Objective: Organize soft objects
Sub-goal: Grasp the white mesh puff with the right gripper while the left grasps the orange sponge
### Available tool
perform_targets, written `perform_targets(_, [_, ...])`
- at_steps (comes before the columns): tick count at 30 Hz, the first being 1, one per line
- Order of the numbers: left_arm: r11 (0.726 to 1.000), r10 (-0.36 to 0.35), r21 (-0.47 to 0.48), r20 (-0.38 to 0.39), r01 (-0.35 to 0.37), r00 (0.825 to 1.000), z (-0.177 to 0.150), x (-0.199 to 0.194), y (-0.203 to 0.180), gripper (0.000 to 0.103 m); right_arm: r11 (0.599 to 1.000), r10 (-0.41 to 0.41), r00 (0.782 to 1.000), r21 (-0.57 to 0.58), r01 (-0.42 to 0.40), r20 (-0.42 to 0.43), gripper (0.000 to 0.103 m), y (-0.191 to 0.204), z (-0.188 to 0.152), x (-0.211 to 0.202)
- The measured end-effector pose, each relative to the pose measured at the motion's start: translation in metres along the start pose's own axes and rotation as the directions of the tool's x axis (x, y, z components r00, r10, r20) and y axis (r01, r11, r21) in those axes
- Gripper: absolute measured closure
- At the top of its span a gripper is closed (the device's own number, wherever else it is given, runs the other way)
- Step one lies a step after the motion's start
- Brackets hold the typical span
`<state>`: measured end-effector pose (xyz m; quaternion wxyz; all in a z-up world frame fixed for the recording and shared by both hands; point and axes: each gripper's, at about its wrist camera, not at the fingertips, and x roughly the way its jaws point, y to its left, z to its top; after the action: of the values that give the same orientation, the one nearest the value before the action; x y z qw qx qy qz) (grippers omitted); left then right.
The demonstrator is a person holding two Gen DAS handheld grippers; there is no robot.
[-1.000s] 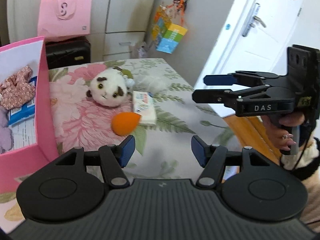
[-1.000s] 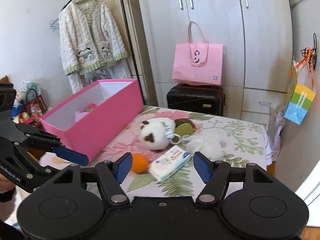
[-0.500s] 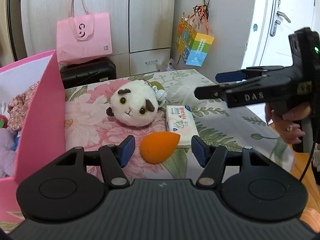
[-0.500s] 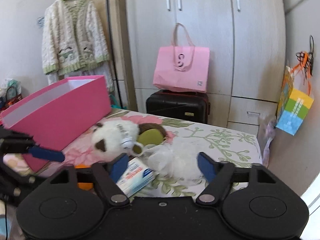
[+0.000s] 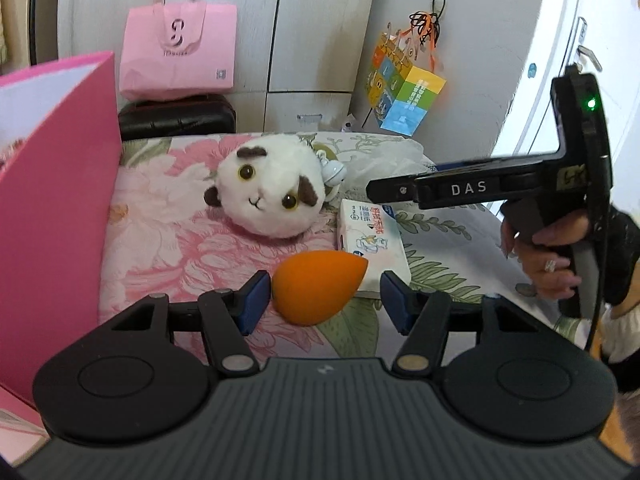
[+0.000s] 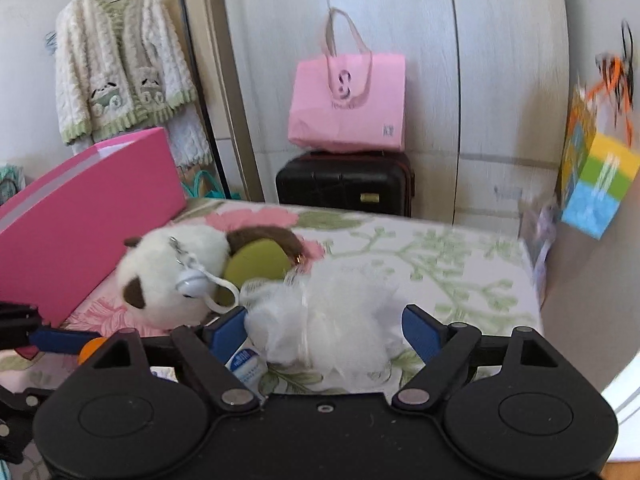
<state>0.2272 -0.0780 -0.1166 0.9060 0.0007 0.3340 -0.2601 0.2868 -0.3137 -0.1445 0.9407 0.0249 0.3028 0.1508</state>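
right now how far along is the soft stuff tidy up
Partly done. Some fabric shows at the edge of the pink box, though most of its inside is hidden. In hand: the left tongs have just been closing around the orange sponge, not yet pinched; the right tongs have just been opening around the white mesh puff. Left: the plush toy and tissue pack on the bedspread.

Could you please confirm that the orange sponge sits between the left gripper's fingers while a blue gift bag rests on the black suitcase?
Not quite: the bag on the black suitcase is pink, not blue. The left wrist view shows the pink gift bag resting on it. The rest holds: the orange sponge does sit between the fingers of the left gripper.
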Motion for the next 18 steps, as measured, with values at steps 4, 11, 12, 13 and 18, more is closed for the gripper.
perform_targets(4, [0.999,0.033,0.006,0.020,-0.033,0.999,0.000,0.003,-0.001,0.054,0.994,0.041,0.999,0.102,-0.040,-0.010,0.029,-0.013,-0.006,0.006])
perform_targets(11, [0.999,0.036,-0.018,0.045,-0.035,0.998,-0.004,0.002,0.001,0.055,0.998,-0.027,1.000,0.056,0.027,0.013,0.060,-0.010,-0.013,-0.002])
perform_targets(12, [0.999,0.037,-0.026,0.048,-0.035,0.998,-0.005,0.002,0.002,0.055,0.998,-0.039,0.999,0.046,0.038,0.016,0.062,-0.008,-0.015,-0.003])
perform_targets(13, [0.999,0.036,-0.033,0.049,-0.035,0.998,-0.005,0.002,0.002,0.055,0.998,-0.049,0.999,0.035,0.048,0.020,0.063,-0.006,-0.016,-0.004])
perform_targets(18, [0.998,0.044,-0.057,0.058,-0.041,0.997,-0.007,-0.002,0.004,0.055,0.995,-0.098,0.994,-0.009,0.098,0.039,0.074,0.003,-0.022,-0.013])
